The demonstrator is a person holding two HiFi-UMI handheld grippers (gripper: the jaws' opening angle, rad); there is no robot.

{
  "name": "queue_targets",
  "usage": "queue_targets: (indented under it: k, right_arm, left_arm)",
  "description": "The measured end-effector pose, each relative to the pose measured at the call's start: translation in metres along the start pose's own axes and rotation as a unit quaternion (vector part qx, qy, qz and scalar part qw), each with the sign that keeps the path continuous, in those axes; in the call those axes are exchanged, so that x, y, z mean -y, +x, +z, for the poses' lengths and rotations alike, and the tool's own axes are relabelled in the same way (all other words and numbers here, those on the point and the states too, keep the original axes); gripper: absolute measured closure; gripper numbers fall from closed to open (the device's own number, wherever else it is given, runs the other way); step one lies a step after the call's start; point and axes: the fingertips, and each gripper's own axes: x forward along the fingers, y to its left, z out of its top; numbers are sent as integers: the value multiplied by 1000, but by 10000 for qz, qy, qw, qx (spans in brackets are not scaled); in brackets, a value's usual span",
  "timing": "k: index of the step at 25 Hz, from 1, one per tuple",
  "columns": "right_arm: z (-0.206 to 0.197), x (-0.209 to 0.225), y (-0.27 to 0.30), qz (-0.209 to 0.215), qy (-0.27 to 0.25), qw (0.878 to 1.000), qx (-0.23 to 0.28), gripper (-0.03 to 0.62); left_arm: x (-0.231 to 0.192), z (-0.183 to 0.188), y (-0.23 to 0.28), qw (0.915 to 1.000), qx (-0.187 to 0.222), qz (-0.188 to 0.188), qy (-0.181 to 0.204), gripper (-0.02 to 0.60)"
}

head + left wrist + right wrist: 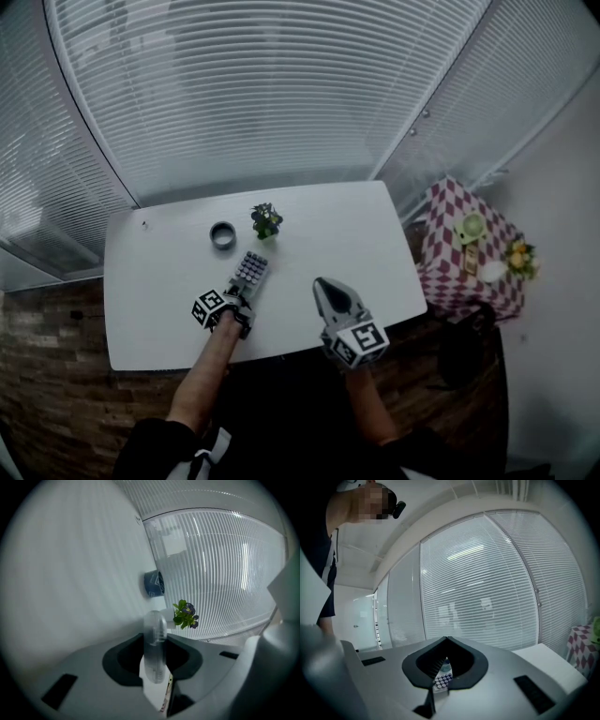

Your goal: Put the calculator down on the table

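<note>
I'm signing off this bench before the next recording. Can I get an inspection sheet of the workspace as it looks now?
Surface: white table, plain top.
Job's things: calculator, keys up, low at the table's near middle, its near end in the left hand-held gripper; cannot tell whether it rests on the top.
Clutter: small plant and dark ring-shaped roll, both beyond the calculator and apart from it.
Grippers: left hand-held gripper shut on the calculator; right hand-held gripper shut, empty, above the table's near edge.
Cables: nothing seen.
Surroundings: slatted blinds behind the table; side table with checked cloth to the right.
</note>
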Motion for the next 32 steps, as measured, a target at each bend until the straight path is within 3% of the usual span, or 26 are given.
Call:
queue_targets:
  k: [11, 15, 19, 22, 25, 32]
  right_arm:
    - [-1, 2, -5, -81, 9, 10000, -40, 588]
    - [-5, 5, -8, -112, 16, 9999, -86, 588]
    - [-4, 2, -7, -92, 1, 9999, -109, 588]
    - [-6, 4, -7, -126, 24, 9998, -150, 588]
    - [-7, 7, -7, -158, 41, 9998, -147, 588]
    - [-9, 7, -6, -121, 29, 9998, -170, 588]
  left_arm:
    - [-9, 0, 8, 9994, -282, 44, -178, 480]
    - [-20, 0, 8, 9982, -418, 419, -22, 480]
    - [-24, 5, 4, 9963, -387, 751, 169, 461]
    - [-19, 5, 3, 9942, -417, 938, 326, 390]
    - [-18, 2, 3, 9925, -421, 1086, 382, 357]
    - [-23, 1, -12, 9933, -293, 1106, 182, 347]
